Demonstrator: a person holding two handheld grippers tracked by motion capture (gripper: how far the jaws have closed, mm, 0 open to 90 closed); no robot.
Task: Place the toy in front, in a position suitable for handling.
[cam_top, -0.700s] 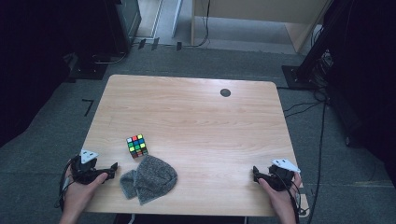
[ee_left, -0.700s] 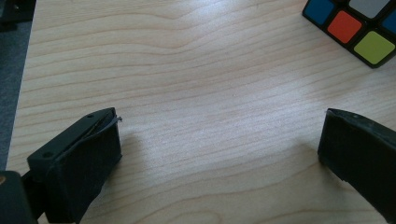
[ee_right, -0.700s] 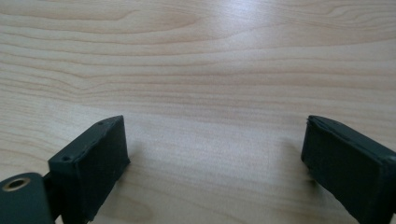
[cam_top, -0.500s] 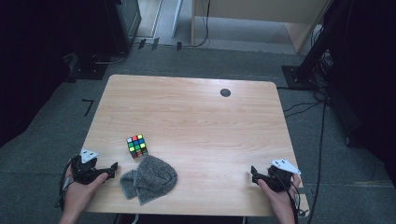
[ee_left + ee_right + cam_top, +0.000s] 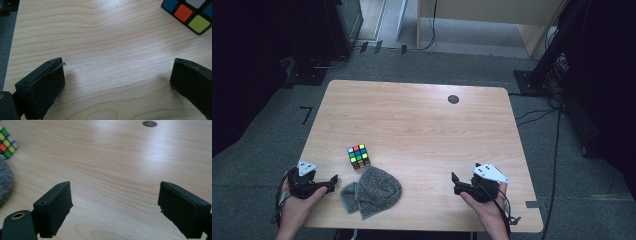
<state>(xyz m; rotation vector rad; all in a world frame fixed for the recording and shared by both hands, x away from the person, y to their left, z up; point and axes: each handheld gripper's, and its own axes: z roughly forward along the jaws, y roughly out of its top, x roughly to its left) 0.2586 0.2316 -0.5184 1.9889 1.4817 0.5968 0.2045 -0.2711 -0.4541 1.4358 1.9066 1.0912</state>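
A puzzle cube [image 5: 358,156] with black edges and red, green, blue, yellow and white squares is sitting on the near left part of the counter [image 5: 422,130]. A grey knitted cap [image 5: 373,192] is lying flat just beside it, toward the near edge, with a folded flap on its left side; whether the two are touching cannot be told. The left tool [image 5: 331,181] is hovering just left of the cap, jaws standing wide with nothing between them. The right tool [image 5: 455,181] is hanging over the near right part of the counter, well apart from both things, jaws likewise wide and bare. The counter is showing pale wood grain, rounded corners and a dark round cable hole [image 5: 453,99] near its far edge. Grey carpet [image 5: 272,145] is covering the floor; dark stands and cables are lying around it. No writing is readable
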